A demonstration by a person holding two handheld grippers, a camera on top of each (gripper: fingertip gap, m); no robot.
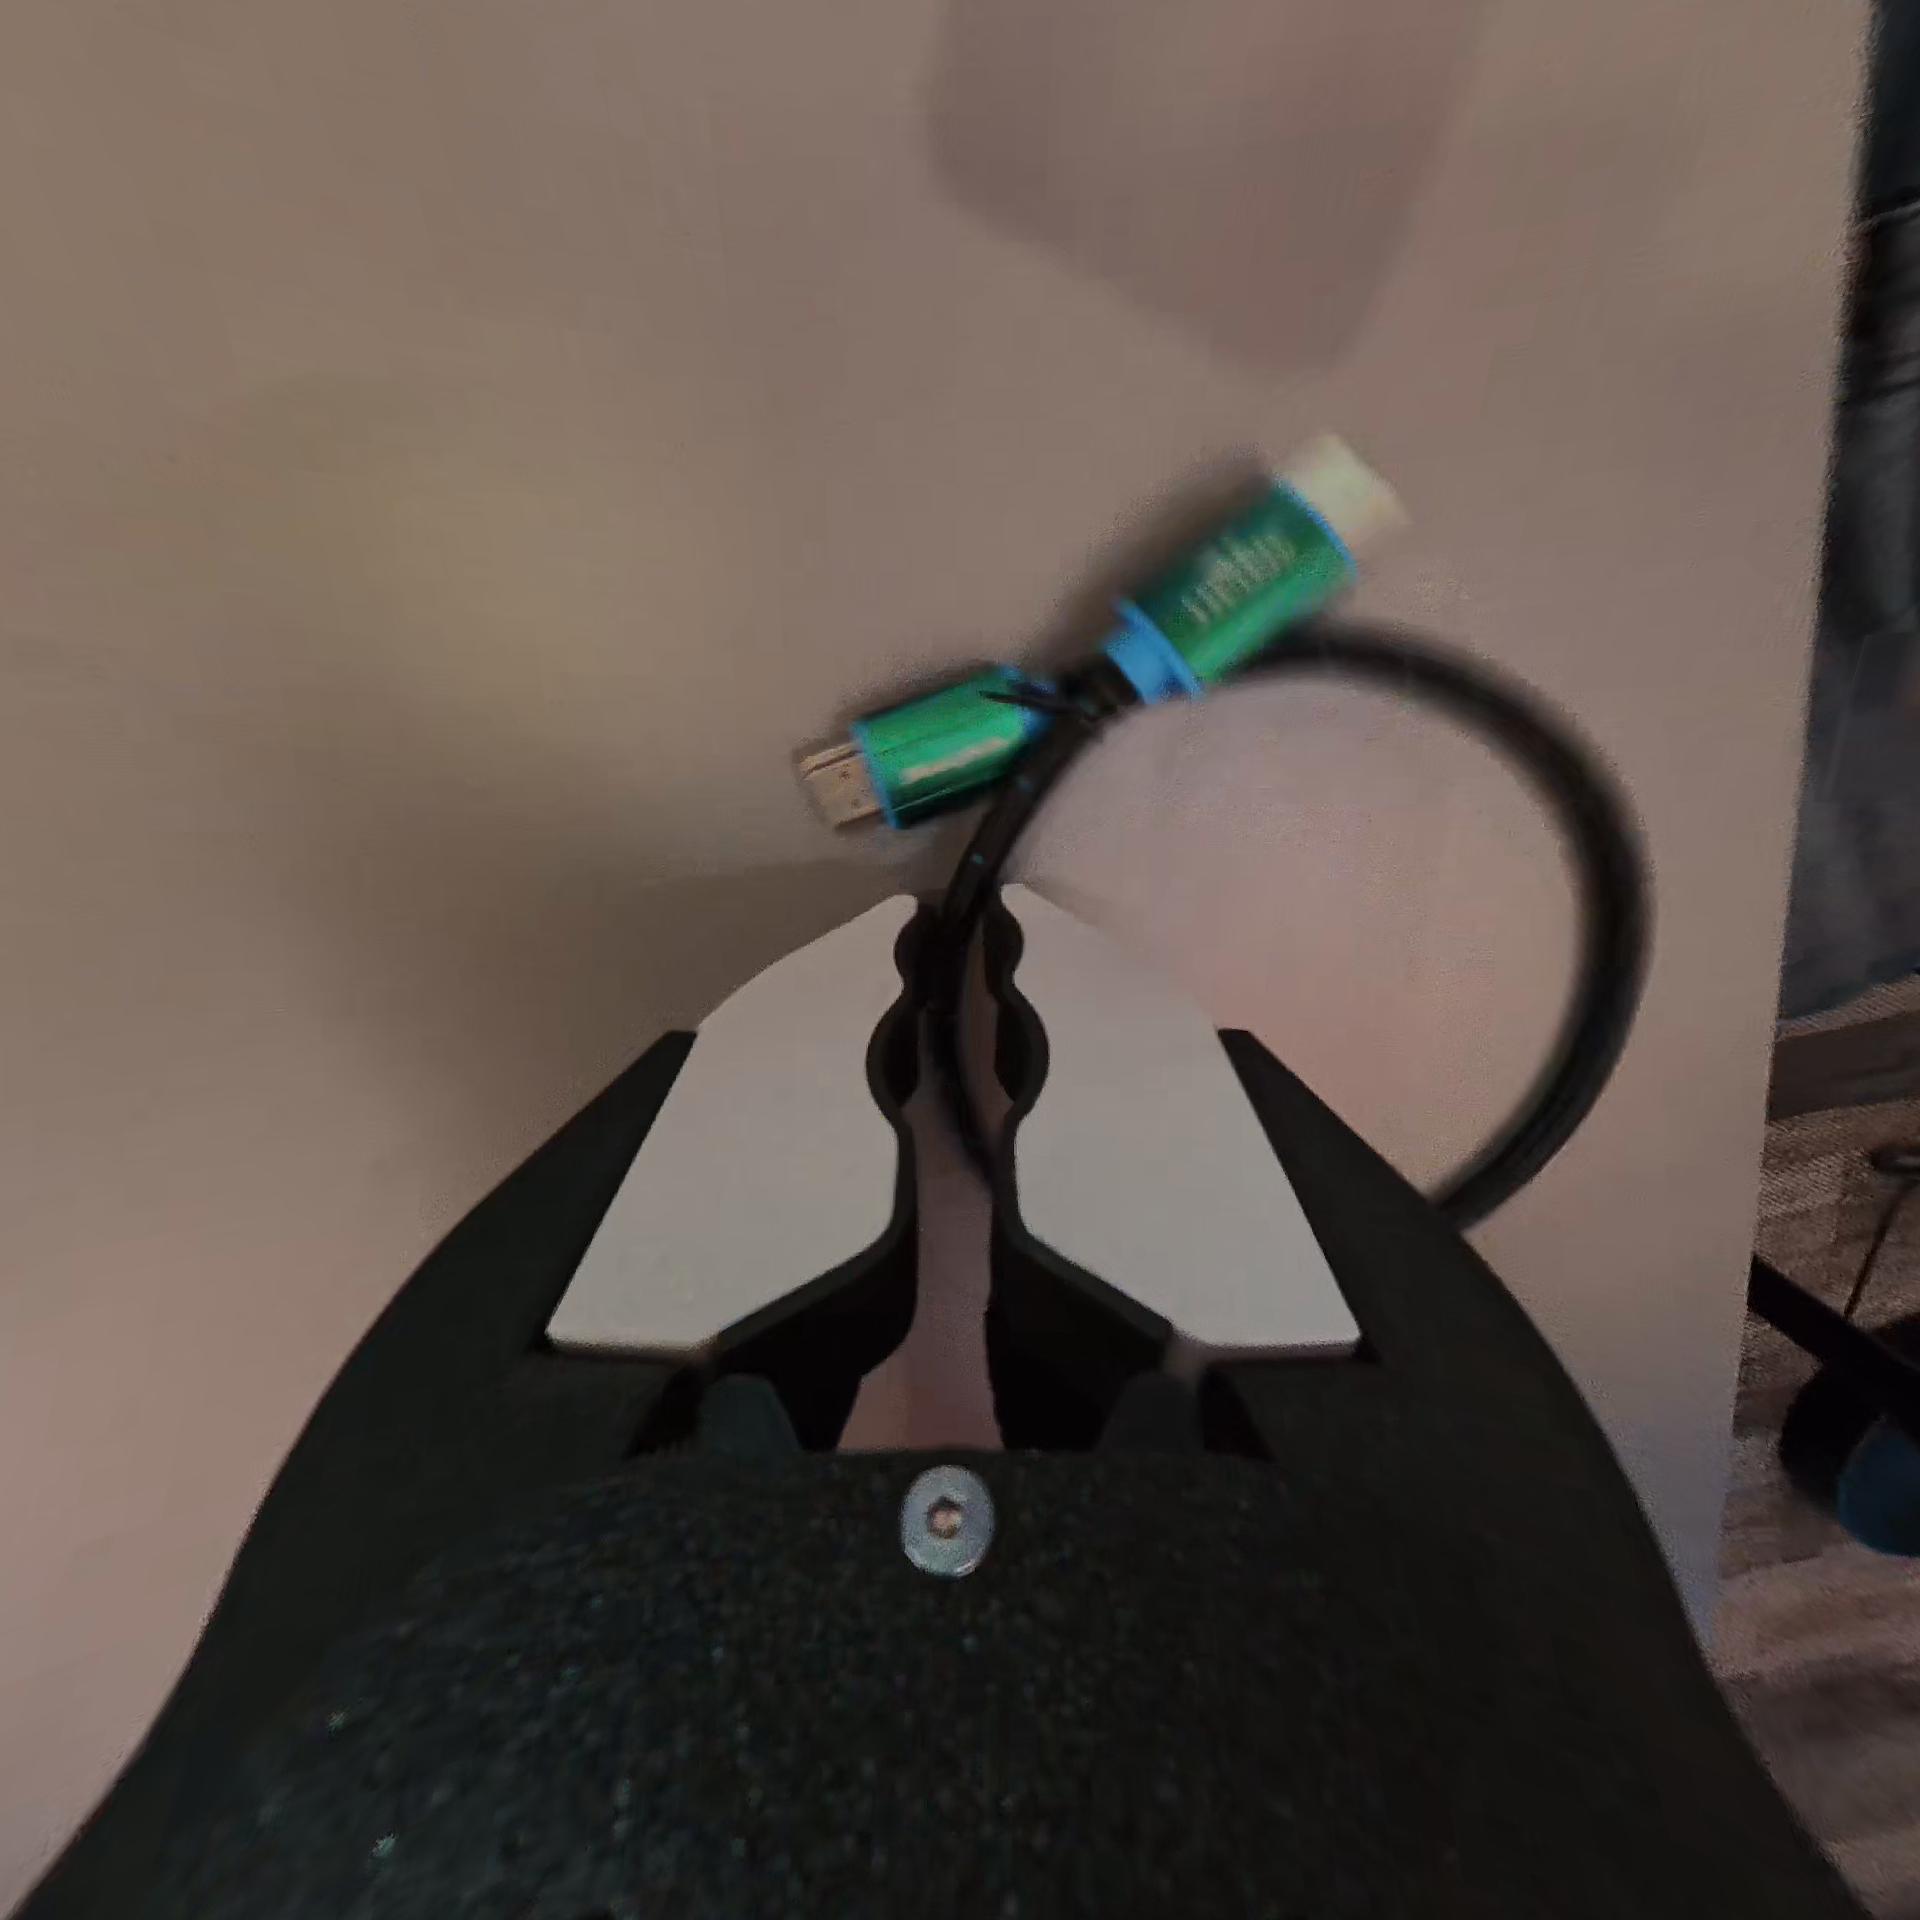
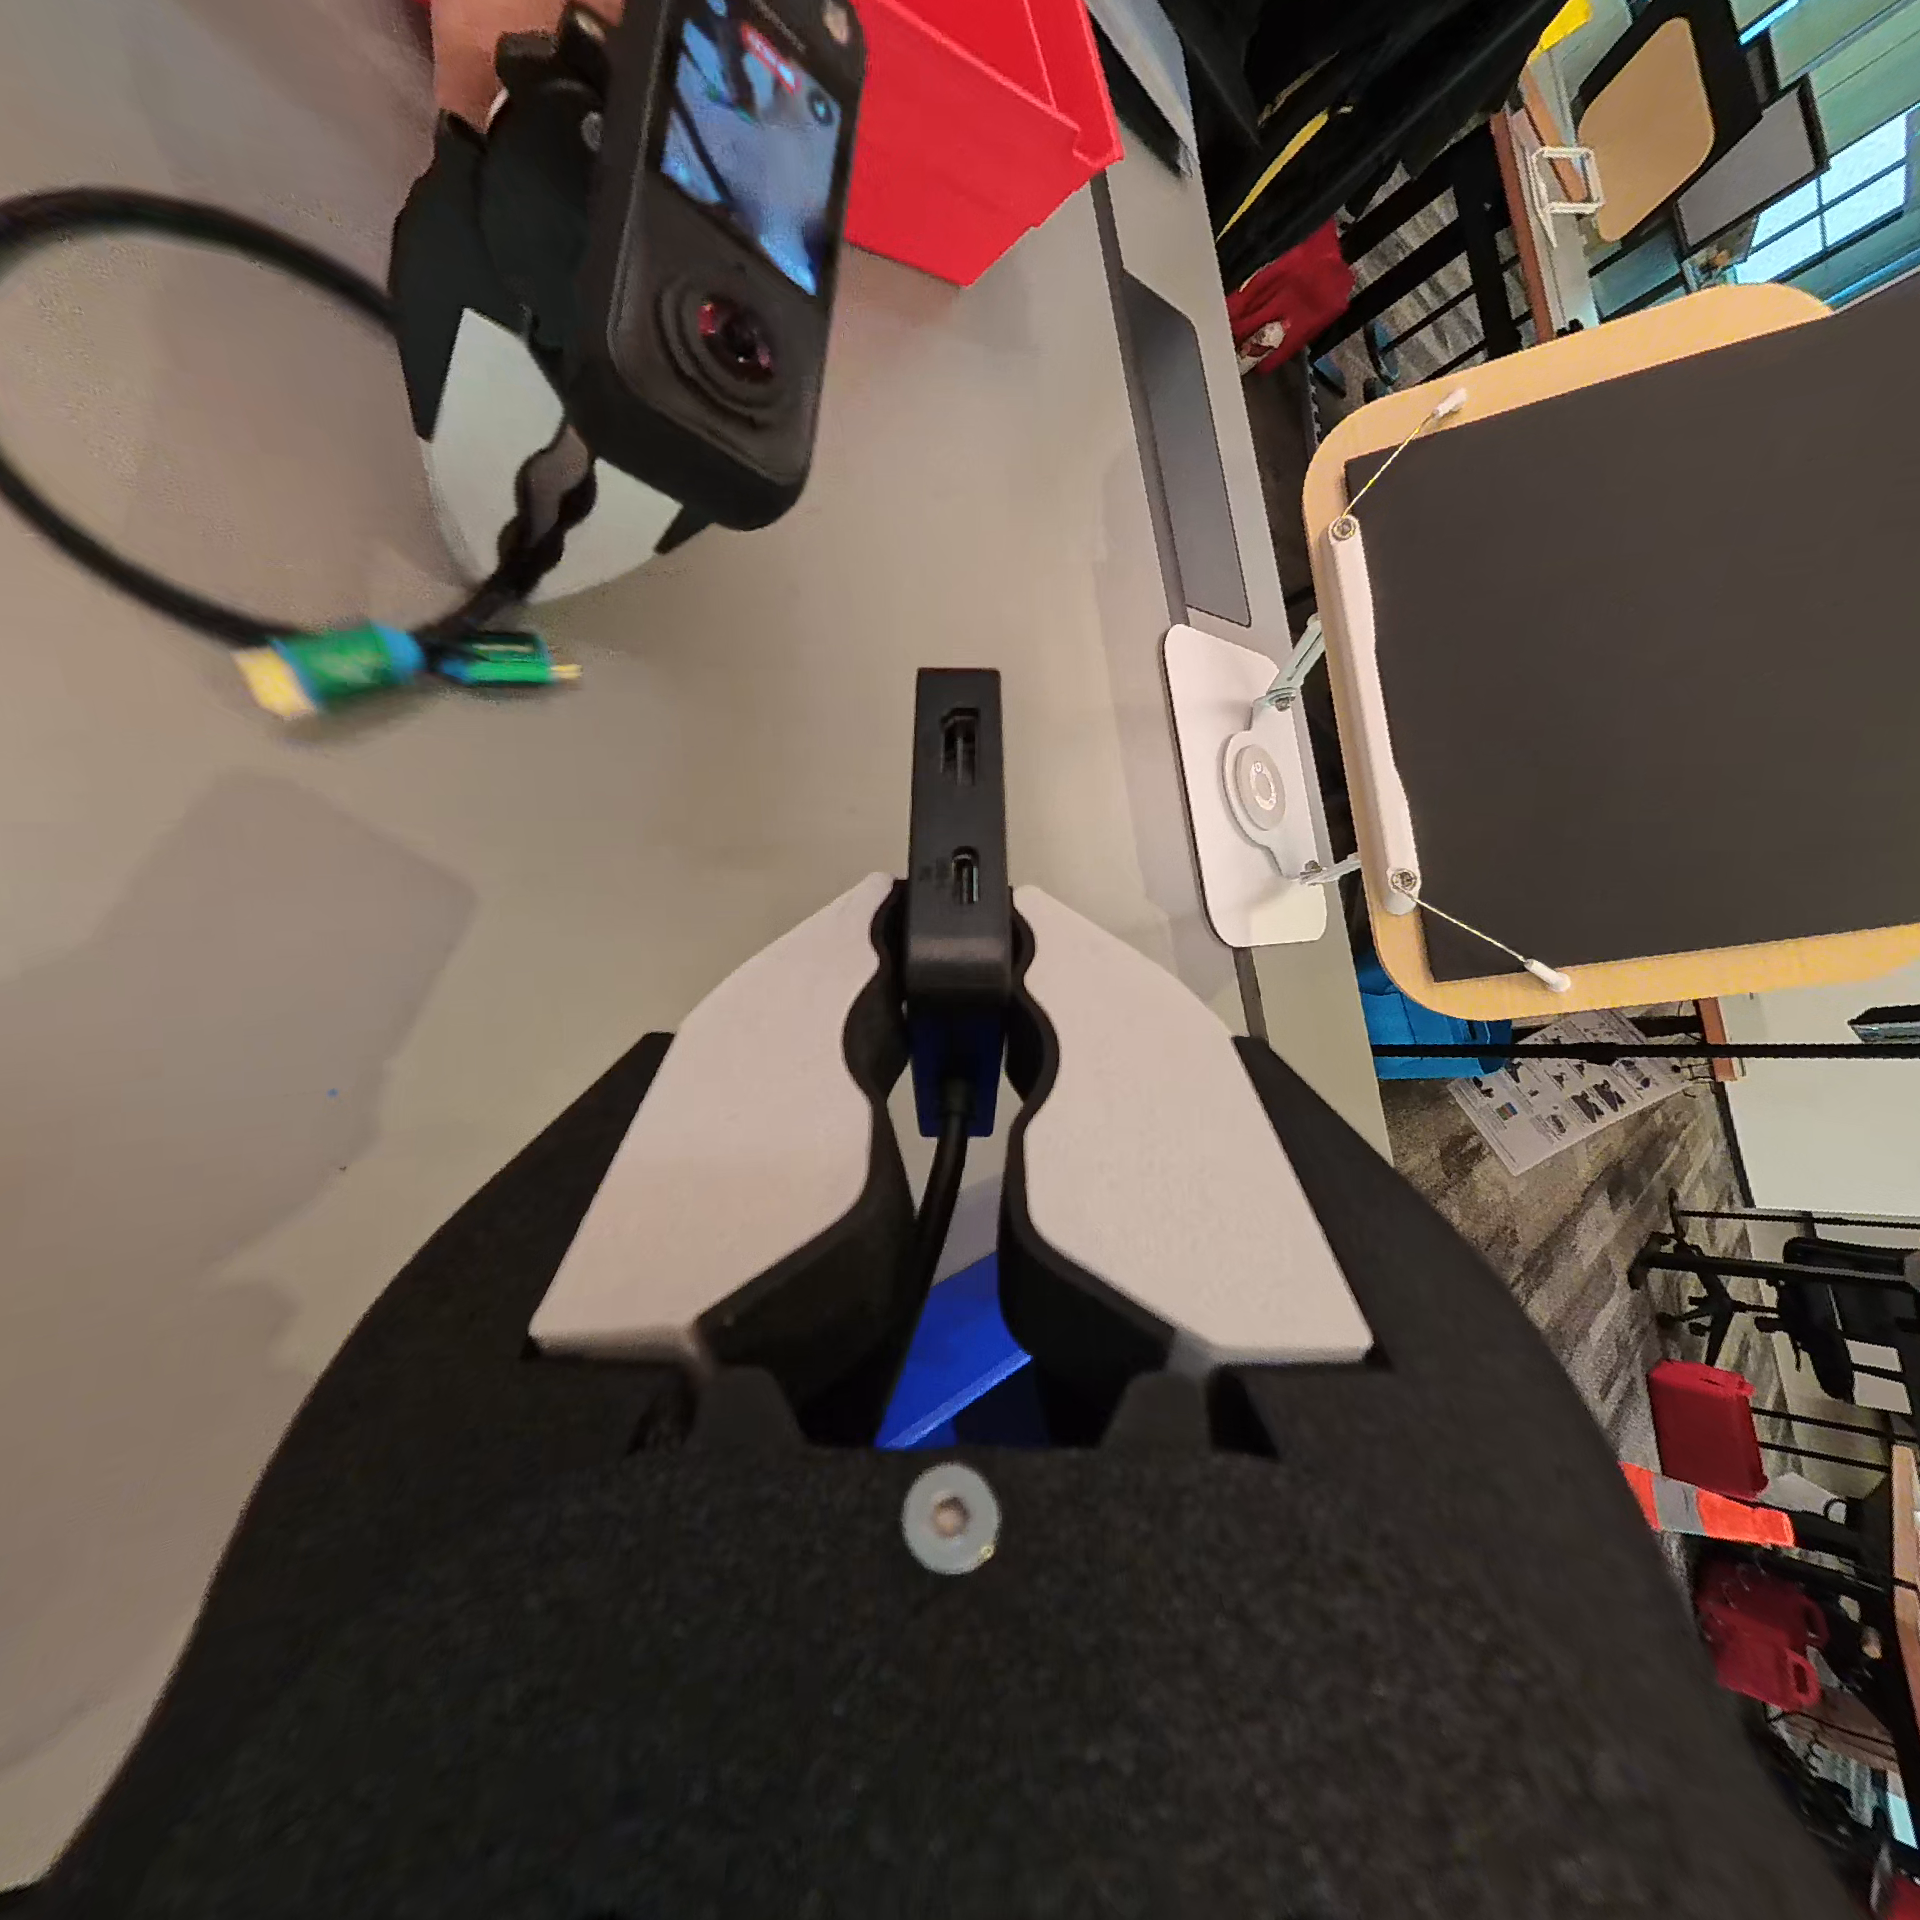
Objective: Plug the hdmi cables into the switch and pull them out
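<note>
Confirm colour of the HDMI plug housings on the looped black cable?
Green metallic HDMI plug housings with blue collars; clearest in the left wrist view.

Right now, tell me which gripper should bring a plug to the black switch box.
Left. The left gripper is shut on the black HDMI cable, its green metal plugs free. The right gripper is shut on the black switch box, ports facing outward, so it should probably hold steady.

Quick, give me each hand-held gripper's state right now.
Left hand-held gripper: closed on the black HDMI cable.
Right hand-held gripper: closed on the black switch.
</note>
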